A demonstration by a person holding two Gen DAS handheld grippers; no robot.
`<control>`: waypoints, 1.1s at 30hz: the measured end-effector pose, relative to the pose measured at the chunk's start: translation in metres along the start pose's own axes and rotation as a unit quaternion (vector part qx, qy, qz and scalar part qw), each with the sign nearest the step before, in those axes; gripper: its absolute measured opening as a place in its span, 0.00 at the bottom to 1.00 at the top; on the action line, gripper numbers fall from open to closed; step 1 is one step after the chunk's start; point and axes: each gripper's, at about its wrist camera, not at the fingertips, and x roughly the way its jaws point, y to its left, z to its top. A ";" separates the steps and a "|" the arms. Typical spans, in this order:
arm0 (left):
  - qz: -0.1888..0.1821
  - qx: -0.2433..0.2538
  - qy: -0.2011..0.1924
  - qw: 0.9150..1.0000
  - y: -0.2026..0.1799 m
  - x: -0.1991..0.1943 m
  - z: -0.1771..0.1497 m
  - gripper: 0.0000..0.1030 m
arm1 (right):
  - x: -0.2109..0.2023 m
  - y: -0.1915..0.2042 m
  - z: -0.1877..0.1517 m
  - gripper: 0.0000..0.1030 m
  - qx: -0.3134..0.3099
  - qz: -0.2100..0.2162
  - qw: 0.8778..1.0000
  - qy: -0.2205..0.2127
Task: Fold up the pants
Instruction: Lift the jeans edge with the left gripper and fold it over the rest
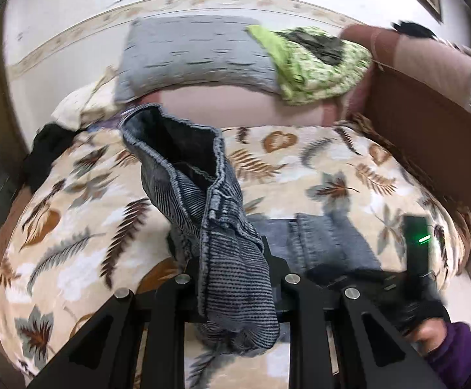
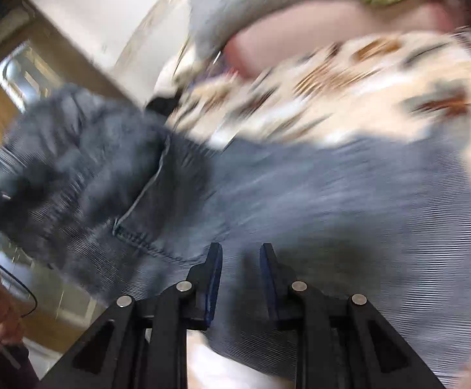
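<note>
My left tool is pinched on a bunch of the pants, lifting one leg so its hemmed opening gapes upward, above the leaf-print blanket on the bed. The rest of the denim lies flat on the blanket below and to the right of my left tool, running toward my right hand.

Open blanket stretches left of the lifted leg and beyond it, up to the grey pillow and the green cloth at the head of the bed. On the right, a brown cardboard box stands along the bed's edge, closing that side in. A dark garment lies at the left edge of the blanket.

My right tool is spread, nothing between its fingers, poised low over a broad flat stretch of denim; this view is heavily blurred. The raised bunch held by the left tool shows at its left. From the left camera, my right hand, gloved in black, grips its handle at the near right corner of the bed.
</note>
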 end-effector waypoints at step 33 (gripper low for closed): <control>0.069 0.011 0.116 0.991 -0.038 0.098 -0.044 0.70 | -0.113 -0.089 0.004 0.33 0.044 -0.084 0.990 -0.106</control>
